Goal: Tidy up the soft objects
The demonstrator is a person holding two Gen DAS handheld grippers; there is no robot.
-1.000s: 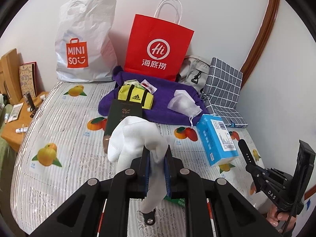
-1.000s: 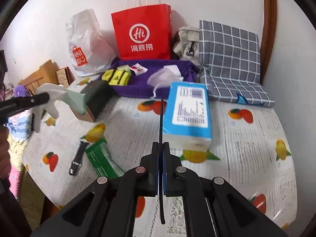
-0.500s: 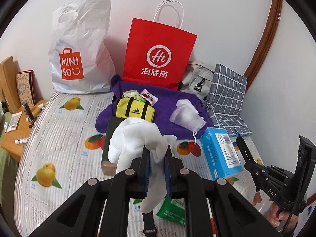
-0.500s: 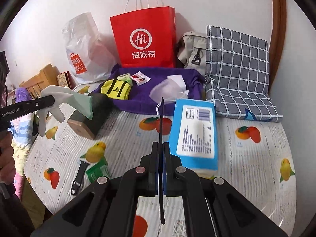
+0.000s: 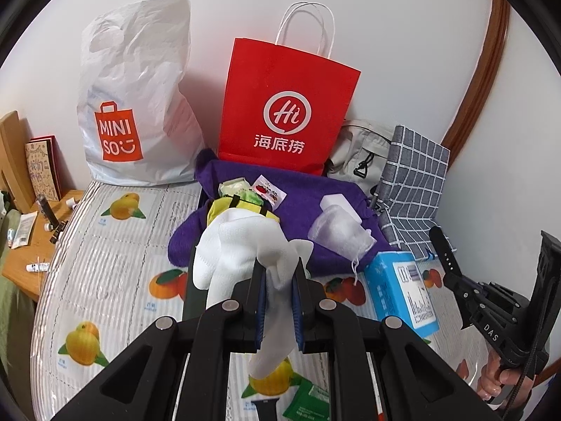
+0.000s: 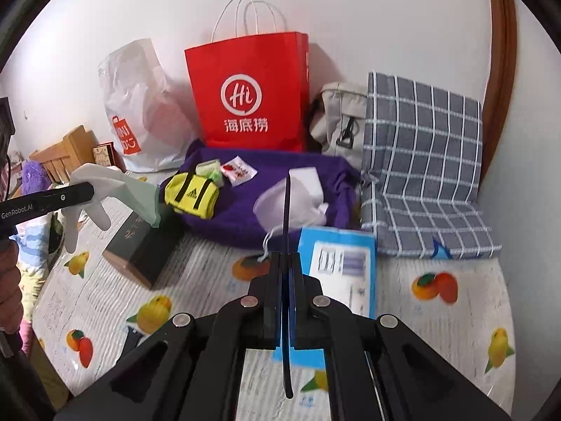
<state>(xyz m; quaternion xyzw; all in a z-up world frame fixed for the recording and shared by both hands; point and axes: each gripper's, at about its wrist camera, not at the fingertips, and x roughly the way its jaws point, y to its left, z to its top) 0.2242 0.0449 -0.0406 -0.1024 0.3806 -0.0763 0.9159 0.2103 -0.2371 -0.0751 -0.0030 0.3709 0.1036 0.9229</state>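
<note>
- Up at the head edge of the bed (image 6: 217,280), against the wall, stand a red paper bag (image 5: 287,105) and a white Miniso plastic bag (image 5: 136,105). Can't see what's inside either one.
- Just in front of the red bag lies a purple towel (image 6: 245,210) carrying a yellow mini duffel (image 6: 191,194), a couple of small packets and a white mesh pouch (image 5: 338,233).
- Gray checked fabric (image 6: 420,161) is folded by the right edge, with a beige bag (image 6: 336,126) between it and the red bag.
- Left hand-held gripper (image 5: 277,280) is clamped on a white glove (image 5: 242,245), held up over the bed above a dark box (image 6: 147,245). The glove's long axis runs roughly along the gripper; its fingers droop down to the left in the right wrist view.
- Right hand-held gripper (image 6: 284,280) is pinched tight on a thin black strap (image 6: 287,210), which points straight ahead, over the blue tissue pack (image 6: 340,266).
</note>
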